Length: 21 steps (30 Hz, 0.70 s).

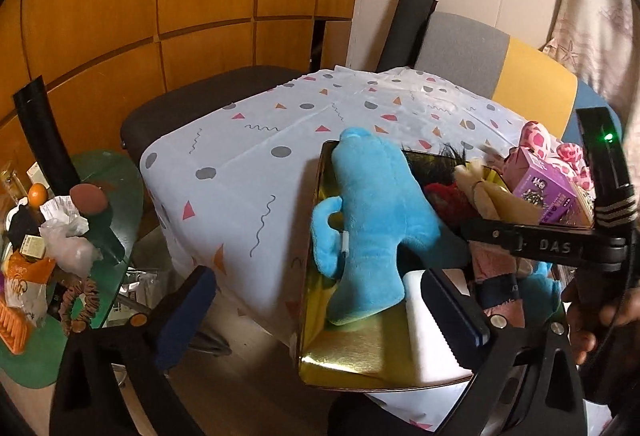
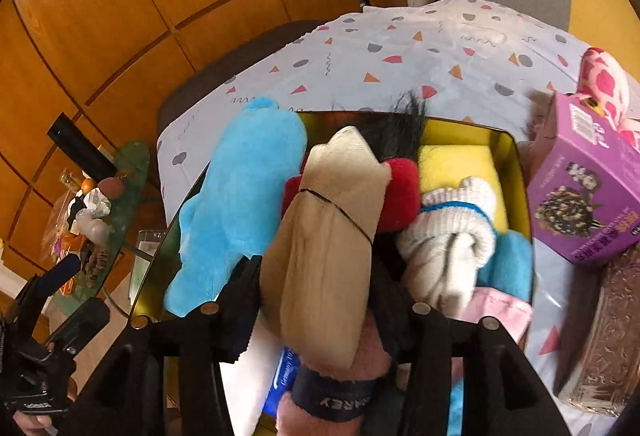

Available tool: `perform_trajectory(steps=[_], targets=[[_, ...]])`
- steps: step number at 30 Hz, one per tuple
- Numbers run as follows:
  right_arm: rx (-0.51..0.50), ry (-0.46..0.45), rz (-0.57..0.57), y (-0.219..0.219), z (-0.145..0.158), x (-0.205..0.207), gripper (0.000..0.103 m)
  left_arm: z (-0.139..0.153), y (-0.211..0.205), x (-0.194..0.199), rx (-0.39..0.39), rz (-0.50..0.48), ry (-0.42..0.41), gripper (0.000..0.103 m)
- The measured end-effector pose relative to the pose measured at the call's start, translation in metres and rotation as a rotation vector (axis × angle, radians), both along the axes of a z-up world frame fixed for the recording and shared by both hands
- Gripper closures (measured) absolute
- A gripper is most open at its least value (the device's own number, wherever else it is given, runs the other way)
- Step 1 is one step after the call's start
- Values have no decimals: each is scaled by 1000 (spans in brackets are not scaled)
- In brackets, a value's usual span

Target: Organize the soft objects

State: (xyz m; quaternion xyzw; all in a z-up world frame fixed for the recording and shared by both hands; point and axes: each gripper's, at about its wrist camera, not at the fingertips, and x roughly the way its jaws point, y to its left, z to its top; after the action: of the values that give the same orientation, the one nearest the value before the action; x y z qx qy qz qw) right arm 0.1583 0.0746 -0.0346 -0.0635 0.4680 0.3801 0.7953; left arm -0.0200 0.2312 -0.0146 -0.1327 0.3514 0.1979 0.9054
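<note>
A gold tin box (image 1: 360, 360) (image 2: 516, 164) on the patterned tablecloth holds several soft things. A blue plush toy (image 1: 372, 212) (image 2: 240, 204) lies along its left side. My right gripper (image 2: 316, 288) is shut on a beige rolled sock (image 2: 332, 244) (image 1: 480, 192) over the box. Beside the sock lie a red plush (image 2: 400, 192), a white knitted sock (image 2: 448, 240), a yellow cloth (image 2: 456, 164) and pink cloth (image 2: 496, 312). My left gripper (image 1: 320, 316) is open and empty at the box's near left corner.
A purple carton (image 2: 584, 196) (image 1: 548, 196) and a pink-spotted plush (image 2: 604, 80) sit right of the box. A patterned brown box (image 2: 600, 340) lies at the right edge. A green side table (image 1: 116, 196) with clutter stands to the left. A dark chair (image 1: 192, 100) is behind.
</note>
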Motion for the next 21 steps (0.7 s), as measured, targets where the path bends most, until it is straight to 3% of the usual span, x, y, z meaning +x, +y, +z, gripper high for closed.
perform_trajectory(steps=[3, 5, 16, 21], targets=[[9, -17, -25, -13, 6, 0, 50, -1, -4, 2, 7, -4, 1, 0], [13, -41, -46, -17, 10, -2, 36, 1, -7, 3, 13, -6, 5, 0], [33, -196, -139, -52, 34, -40, 35, 14, -26, 0, 38, -20, -29, 0], [2, -313, -255, -74, 42, -70, 35, 21, -40, -3, 53, -26, -46, 0]])
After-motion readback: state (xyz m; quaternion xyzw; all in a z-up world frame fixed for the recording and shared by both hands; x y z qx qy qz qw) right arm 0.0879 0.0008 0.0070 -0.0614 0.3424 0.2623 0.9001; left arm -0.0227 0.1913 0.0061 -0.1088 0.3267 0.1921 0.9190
